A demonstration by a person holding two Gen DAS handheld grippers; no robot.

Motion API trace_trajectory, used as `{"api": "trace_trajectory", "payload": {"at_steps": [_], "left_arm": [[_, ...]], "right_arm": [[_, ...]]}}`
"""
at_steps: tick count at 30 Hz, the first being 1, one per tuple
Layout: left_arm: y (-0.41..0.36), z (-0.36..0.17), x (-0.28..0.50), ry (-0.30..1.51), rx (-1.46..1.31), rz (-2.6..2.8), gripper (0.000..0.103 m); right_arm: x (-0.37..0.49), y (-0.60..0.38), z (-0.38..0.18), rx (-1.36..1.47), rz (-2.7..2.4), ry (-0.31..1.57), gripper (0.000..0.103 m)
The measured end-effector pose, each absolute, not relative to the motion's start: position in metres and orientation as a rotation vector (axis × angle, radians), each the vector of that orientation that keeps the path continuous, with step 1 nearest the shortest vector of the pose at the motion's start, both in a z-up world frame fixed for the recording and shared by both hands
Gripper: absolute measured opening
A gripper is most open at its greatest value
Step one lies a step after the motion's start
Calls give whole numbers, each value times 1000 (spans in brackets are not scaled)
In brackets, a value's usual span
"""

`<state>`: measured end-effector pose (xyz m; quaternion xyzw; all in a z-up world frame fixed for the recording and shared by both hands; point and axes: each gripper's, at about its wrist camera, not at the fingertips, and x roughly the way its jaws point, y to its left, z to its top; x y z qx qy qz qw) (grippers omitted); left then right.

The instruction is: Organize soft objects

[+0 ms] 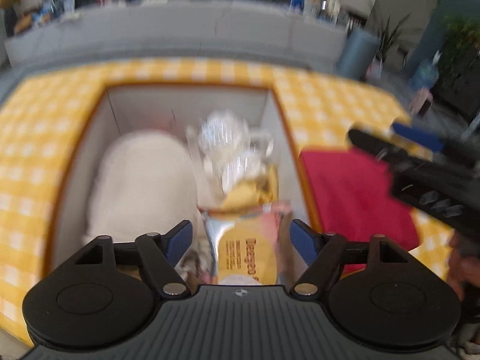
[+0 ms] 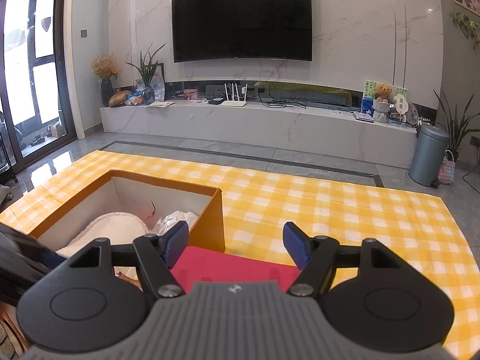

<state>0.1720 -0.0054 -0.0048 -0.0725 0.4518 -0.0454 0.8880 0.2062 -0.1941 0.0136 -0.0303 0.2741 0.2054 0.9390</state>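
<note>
Cardboard box holds a fluffy cream cushion beside crinkly, possibly plastic packets; left gripper gapes above them, right gripper spread over flat red cloth.

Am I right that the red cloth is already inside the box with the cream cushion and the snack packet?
Not quite. The red cloth lies outside the box, on the checked cloth beside its wall, as the right wrist view shows. The cream cushion and the snack packet are inside.

Cushion and packets in box, cloth right of box
</note>
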Motion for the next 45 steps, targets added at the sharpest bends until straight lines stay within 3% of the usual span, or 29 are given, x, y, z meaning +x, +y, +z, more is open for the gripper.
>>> {"api": "trace_trajectory", "payload": {"at_steps": [5, 7, 9, 12, 15, 21, 31, 38, 41, 43, 44, 45], "left_arm": [[20, 30, 139, 722, -222, -28, 98], [28, 30, 129, 647, -221, 26, 98], [34, 23, 126, 583, -203, 46, 98], [39, 12, 128, 561, -131, 34, 98], [39, 4, 128, 530, -72, 49, 98], [43, -1, 125, 496, -54, 58, 98], [57, 1, 118, 460, -98, 87, 98], [53, 0, 119, 483, -99, 137, 98], [53, 1, 117, 472, -105, 118, 98], [52, 4, 114, 468, -102, 72, 98], [50, 6, 114, 466, -92, 53, 98], [47, 7, 113, 458, -79, 39, 98]], "right_arm": [[199, -195, 19, -24, 502, 577, 69], [196, -190, 19, -15, 554, 610, 61], [193, -179, 19, -46, 604, 647, 37], [187, -151, 13, -169, 699, 714, 9], [183, -121, -1, -335, 760, 813, 2], [181, -84, -22, -550, 800, 916, 0], [194, -62, -48, -517, 881, 1113, 0], [182, -51, -49, -617, 836, 1096, 0], [171, -63, -31, -523, 803, 1021, 0], [162, -88, -6, -387, 700, 881, 11], [158, -100, 3, -324, 615, 819, 30], [152, -111, 9, -284, 533, 764, 42]]}}
